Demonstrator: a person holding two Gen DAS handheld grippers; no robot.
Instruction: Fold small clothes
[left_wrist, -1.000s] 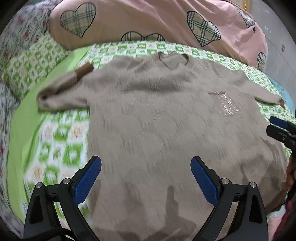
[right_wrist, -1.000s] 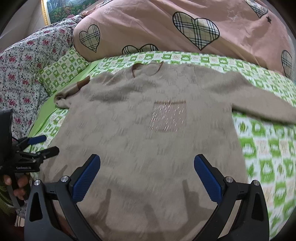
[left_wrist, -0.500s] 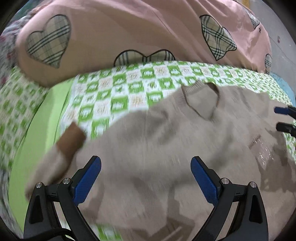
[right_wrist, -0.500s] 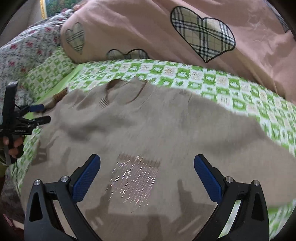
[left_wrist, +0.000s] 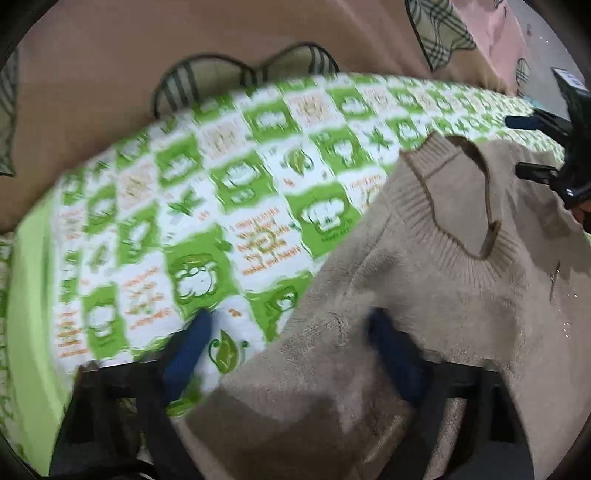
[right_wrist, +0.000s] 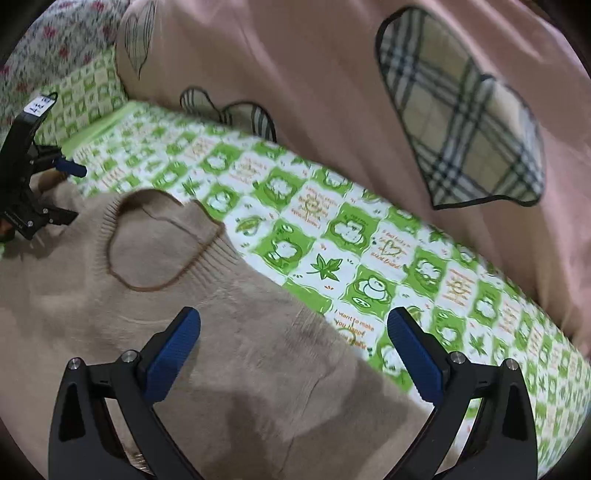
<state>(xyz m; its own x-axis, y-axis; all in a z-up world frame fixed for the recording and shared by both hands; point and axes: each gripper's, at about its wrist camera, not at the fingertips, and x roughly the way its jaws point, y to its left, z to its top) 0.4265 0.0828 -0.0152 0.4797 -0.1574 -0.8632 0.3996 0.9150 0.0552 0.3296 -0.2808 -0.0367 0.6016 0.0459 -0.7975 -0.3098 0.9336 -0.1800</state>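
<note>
A small beige knitted sweater (left_wrist: 424, 295) lies flat on the green-and-white checked bed sheet (left_wrist: 221, 206), its ribbed neck opening (left_wrist: 454, 206) toward the pillows. My left gripper (left_wrist: 288, 343) is open and low over the sweater's left shoulder edge, one finger over the sheet, one over the knit. My right gripper (right_wrist: 293, 343) is open and low over the right shoulder (right_wrist: 258, 332), with the neck opening (right_wrist: 162, 243) to its left. Each gripper shows at the edge of the other's view: right (left_wrist: 543, 147), left (right_wrist: 48, 184).
A pink duvet (right_wrist: 332, 92) with plaid hearts is piled along the head of the bed behind the sheet. A floral pillow (right_wrist: 55, 40) and a green checked pillow (right_wrist: 92, 96) lie at the far left. A plain green strip (left_wrist: 29, 295) borders the sheet.
Both grippers have moved forward from the sweater's lower body up to its shoulders and dropped closer to the cloth. Both stay open. The sweater has not moved.
</note>
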